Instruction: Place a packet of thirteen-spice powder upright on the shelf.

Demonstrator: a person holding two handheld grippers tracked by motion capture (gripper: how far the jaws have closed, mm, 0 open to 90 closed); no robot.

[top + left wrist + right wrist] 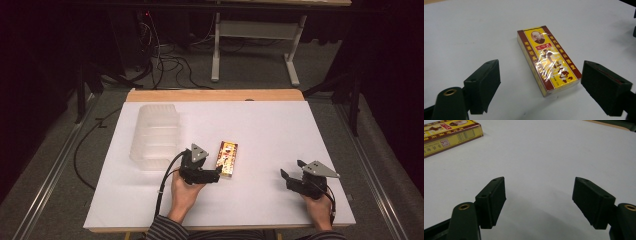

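Left tool (540,83) gapes wide, holding nothing; yellow box (549,60) lies at twelve o'clock on the worktop (280,125). Right tool (295,177) open, empty.

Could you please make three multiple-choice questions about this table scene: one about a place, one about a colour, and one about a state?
1. Where does the clear plastic container stand, seen from the high view?
A. on the left part of the table
B. at the right edge
C. between the two grippers

2. What are the main colours of the flat box?
A. blue and white
B. yellow and dark red
C. green and black

3. How is the left gripper in relation to the box?
A. shut on it
B. open, pads apart from it
C. lifting it off the table

Answers:
1 A, the container stands left of the box on the white table.
2 B, its top is yellow with dark red borders.
3 B, in the left gripper view both pads stand clear of the box, which lies flat.
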